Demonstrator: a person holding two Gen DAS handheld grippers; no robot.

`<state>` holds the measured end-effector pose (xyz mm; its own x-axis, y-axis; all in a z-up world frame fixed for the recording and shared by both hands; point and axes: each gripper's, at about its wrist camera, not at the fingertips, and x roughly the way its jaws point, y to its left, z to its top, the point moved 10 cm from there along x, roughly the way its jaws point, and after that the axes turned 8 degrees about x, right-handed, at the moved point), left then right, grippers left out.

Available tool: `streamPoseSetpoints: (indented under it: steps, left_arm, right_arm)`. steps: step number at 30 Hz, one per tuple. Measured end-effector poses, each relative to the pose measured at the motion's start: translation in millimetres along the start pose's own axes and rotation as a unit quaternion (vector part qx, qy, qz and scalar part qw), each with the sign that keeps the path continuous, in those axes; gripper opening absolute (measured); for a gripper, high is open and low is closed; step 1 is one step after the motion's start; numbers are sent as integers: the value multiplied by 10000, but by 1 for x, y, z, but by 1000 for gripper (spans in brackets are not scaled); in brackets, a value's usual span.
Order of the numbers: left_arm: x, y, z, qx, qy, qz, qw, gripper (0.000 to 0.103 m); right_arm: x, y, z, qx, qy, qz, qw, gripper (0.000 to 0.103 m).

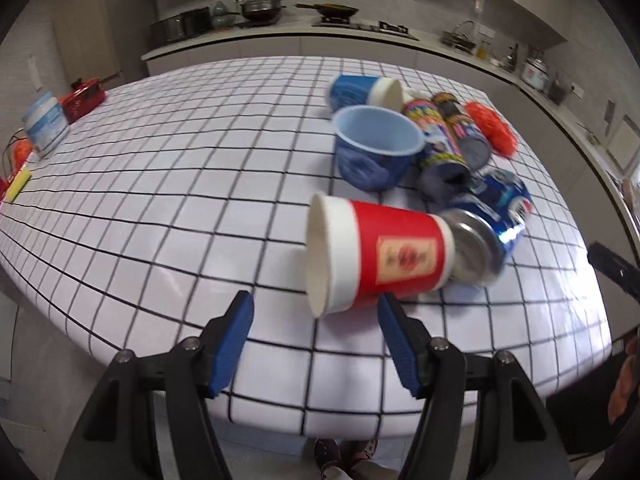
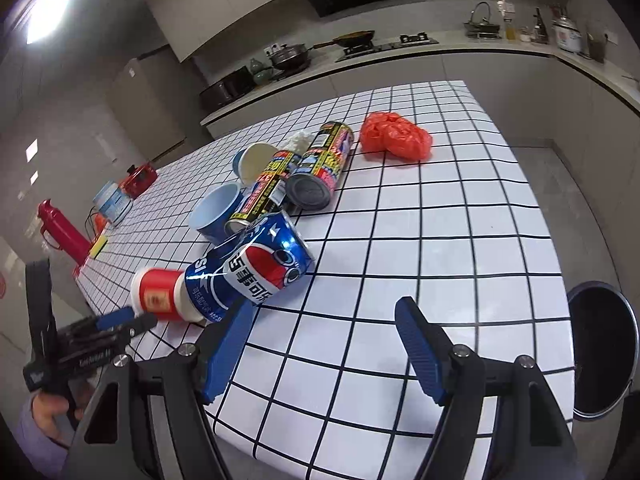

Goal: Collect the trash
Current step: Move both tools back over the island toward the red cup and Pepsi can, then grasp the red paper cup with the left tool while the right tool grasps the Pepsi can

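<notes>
The red paper cup [image 1: 384, 256] lies on its side near the front edge of the worktop [image 1: 160, 184], its open mouth toward the left and its base touching the crushed blue cola can [image 1: 492, 224] on the right; its long axis runs across the line of the left gripper's fingers, not along it; the left gripper [image 1: 316, 312] sits just short of it with the jaws spread wide and nothing between them, the right-hand pad [image 1: 394, 328] already close to the cup's lower wall, the left-hand one over bare cloth; so, as I judge it, the cup lies forward and a little to the right of that gripper's centre, and a small shift rightward would put the wall between the pads.

The right gripper [image 2: 324, 312] is also spread wide and empty; the cola can [image 2: 248, 268] lies ahead and to its left, long axis slanting away, so this gripper seems nearer the can, the left nearer the cup.

Beyond them lie an upright blue cup [image 1: 376, 148], a tipped blue cup [image 1: 366, 90], two printed cans [image 2: 316, 160], and an orange plastic bag [image 2: 396, 136]; a dark bin [image 2: 600, 348] stands beside the worktop on the right.
</notes>
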<state>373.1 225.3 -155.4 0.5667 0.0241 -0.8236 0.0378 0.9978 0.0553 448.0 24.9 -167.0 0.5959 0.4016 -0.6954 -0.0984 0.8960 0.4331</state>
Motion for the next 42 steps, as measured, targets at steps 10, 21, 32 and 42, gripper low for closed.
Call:
streamPoseSetpoints:
  steps: [10,21,32,42]
  left_arm:
    - [6,16,20,-202,-107,-201,9995,66]
    - [25,4,39,94,187,-550,9983,66]
    - [49,49,57,104,214,-296,9993,66]
    - [25,54,54,-557,286,-935,9936,65]
  right_arm:
    - [10,16,3,-157,36,-19,9999,76]
    - [20,30,12,-263,-12,-210,9994,76]
    - [27,40,24,-117,-131,-321,9993,76]
    - [36,50,32,-293,-101,-229,9993,76]
